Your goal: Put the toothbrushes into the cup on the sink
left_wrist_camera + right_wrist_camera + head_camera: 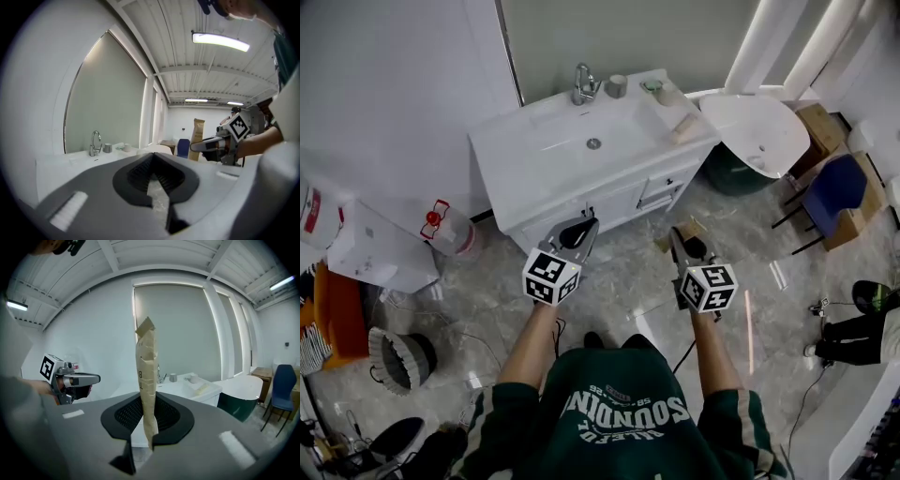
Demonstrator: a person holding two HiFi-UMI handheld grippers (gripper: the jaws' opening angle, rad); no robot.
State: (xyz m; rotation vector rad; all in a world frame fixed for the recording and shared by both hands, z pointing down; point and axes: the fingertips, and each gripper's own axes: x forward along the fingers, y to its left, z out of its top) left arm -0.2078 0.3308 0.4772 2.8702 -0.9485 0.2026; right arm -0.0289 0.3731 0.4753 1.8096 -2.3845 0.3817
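Observation:
I stand a step back from a white sink cabinet [546, 178]. A small grey cup [617, 85] stands by the faucet [582, 83] on the counter's back edge, also seen in the right gripper view as the cup [173, 377]. A tan bundle [685, 126] lies on the counter's right end. My right gripper [678, 234] is shut on a tall brown paper packet [147, 376] that stands upright between its jaws. My left gripper [584, 225] is shut, with nothing seen in it [153, 165]. Both hang over the floor, short of the cabinet.
A white tub [757, 129] stands right of the cabinet, with a blue chair [831, 192] and cardboard boxes [821, 127] beyond it. A red-capped jug [448, 229] sits at the cabinet's left. A basket [401, 358] and cables lie on the marble floor [619, 291].

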